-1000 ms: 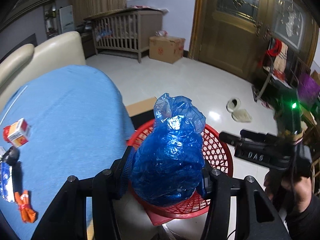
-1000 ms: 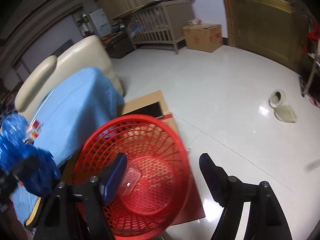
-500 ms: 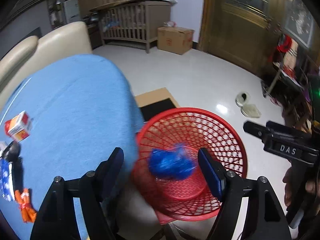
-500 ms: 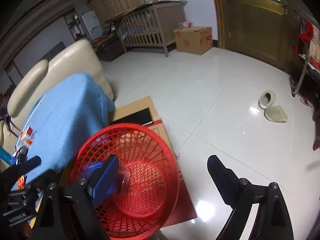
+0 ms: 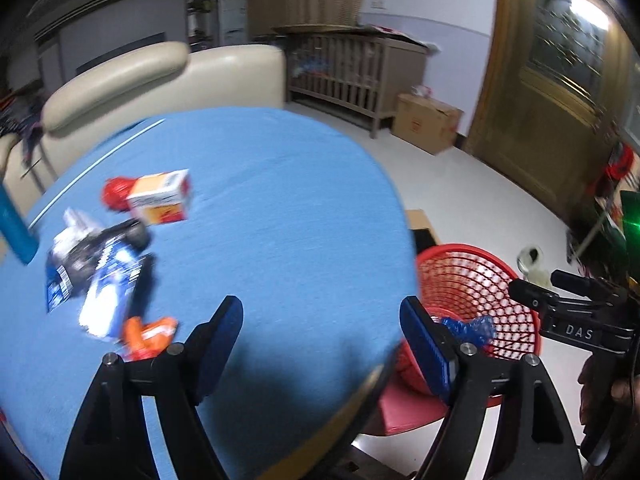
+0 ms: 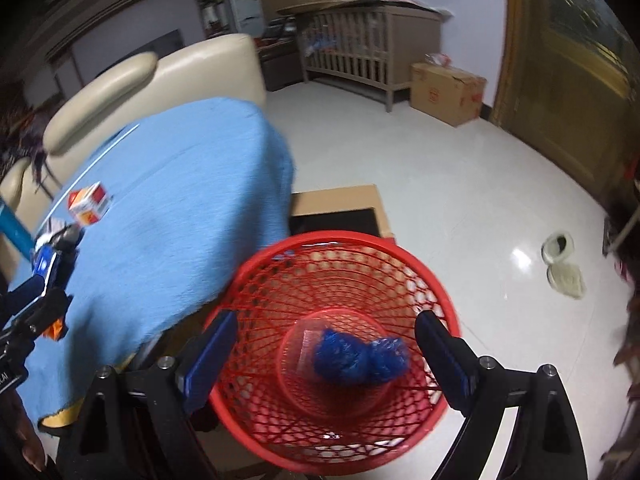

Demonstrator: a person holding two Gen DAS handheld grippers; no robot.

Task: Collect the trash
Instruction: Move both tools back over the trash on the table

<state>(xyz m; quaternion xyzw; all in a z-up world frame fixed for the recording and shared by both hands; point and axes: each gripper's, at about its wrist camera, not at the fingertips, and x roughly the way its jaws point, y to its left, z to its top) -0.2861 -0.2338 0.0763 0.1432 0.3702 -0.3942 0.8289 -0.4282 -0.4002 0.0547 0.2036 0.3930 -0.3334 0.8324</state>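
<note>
Both grippers are seen spread with nothing between the jaws, the left gripper (image 5: 320, 332) having just been opening over the blue-covered bench (image 5: 280, 220) and the right gripper (image 6: 326, 344) poised above the red mesh basket (image 6: 400, 256). A crumpled blue plastic bag (image 6: 360, 358) is shown lying at the bottom of that basket, which is set on the floor just beside the bench edge, partly over flattened cardboard (image 6: 340, 200). Further trash is left on the bench top: a small orange-and-white carton (image 5: 162, 198), a blurred blue-and-white packet (image 5: 106, 292) and an orange wrapper (image 5: 148, 334). A cream sofa (image 5: 160, 76) is visible behind the bench, and a wooden crib (image 6: 360, 48) against the far wall.
</note>
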